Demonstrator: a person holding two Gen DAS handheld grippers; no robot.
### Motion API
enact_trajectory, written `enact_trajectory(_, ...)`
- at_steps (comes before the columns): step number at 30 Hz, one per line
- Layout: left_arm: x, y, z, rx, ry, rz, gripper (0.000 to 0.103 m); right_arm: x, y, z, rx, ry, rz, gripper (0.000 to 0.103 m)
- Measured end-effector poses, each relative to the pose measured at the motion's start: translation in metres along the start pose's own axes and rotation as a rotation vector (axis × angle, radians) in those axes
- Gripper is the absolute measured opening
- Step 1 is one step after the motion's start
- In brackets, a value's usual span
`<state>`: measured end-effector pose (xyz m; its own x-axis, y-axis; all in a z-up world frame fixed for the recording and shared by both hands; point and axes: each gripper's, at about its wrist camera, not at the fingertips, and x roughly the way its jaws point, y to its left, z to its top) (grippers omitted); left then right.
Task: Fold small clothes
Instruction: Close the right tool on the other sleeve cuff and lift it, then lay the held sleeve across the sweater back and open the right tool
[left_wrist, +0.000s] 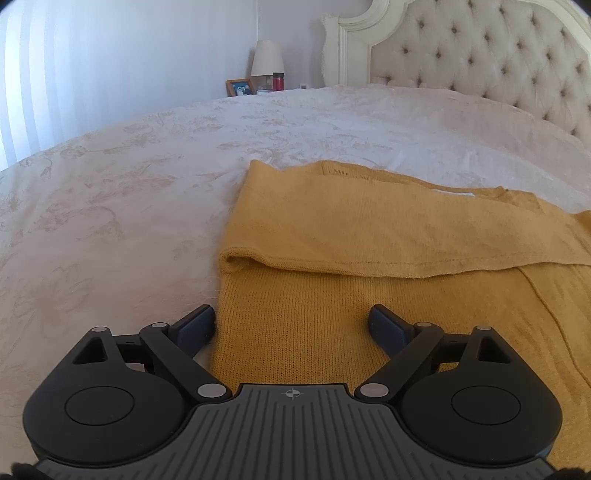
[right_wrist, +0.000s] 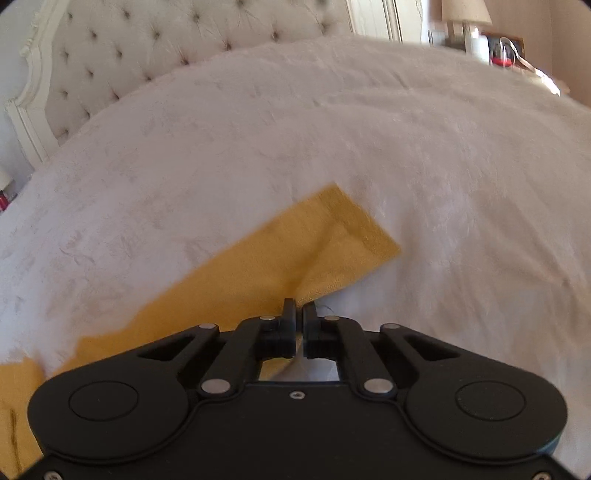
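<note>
A mustard-yellow knit sweater (left_wrist: 369, 236) lies on the bed, with one part folded across its body. My left gripper (left_wrist: 291, 325) hovers open over the sweater's near left edge, with nothing pinched between its fingers. In the right wrist view, a sleeve (right_wrist: 295, 251) of the same sweater stretches out over the bedspread towards the upper right. My right gripper (right_wrist: 299, 314) is shut on the near edge of that sleeve, and the knit puckers up into the pinch.
The pale floral bedspread (left_wrist: 129, 192) spreads out to the left of and beyond the sweater. A tufted headboard (left_wrist: 480, 62) stands at the far end. A lamp (left_wrist: 266, 59), a photo frame and a red bottle are on a nightstand beyond the bed.
</note>
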<state>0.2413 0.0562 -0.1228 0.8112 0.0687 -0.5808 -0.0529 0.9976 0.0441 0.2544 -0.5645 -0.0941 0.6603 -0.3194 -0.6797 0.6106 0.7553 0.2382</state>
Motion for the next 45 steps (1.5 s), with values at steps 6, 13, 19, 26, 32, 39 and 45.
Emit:
enact_trajectory(6,0.001,0.000,0.000,0.002,0.002,-0.001,0.091,-0.051,0.050,0.023,-0.141,-0.100,0.092,0.009)
enact_trajectory(13,0.002,0.001,0.001,-0.005,0.006,-0.006,0.091,-0.118,0.152,0.015,-0.318,-0.145,0.320,0.009)
enact_trajectory(19,0.002,0.000,0.001,-0.012,0.011,-0.010,0.091,-0.149,0.247,-0.046,-0.442,-0.098,0.560,0.009)
enact_trajectory(26,0.001,0.002,0.000,-0.026,0.015,-0.021,0.091,-0.127,0.302,-0.149,-0.552,0.061,0.680,0.013)
enact_trajectory(32,0.001,0.003,0.001,-0.033,0.015,-0.030,0.091,-0.125,0.279,-0.195,-0.547,0.085,0.660,0.045)
enact_trajectory(39,0.001,0.004,0.006,-0.022,0.032,-0.100,0.092,-0.152,0.226,-0.200,-0.500,0.041,0.542,0.059)
enact_trajectory(45,-0.027,-0.014,0.028,0.070,-0.044,-0.186,0.091,-0.155,0.190,-0.198,-0.460,0.032,0.495,0.060)
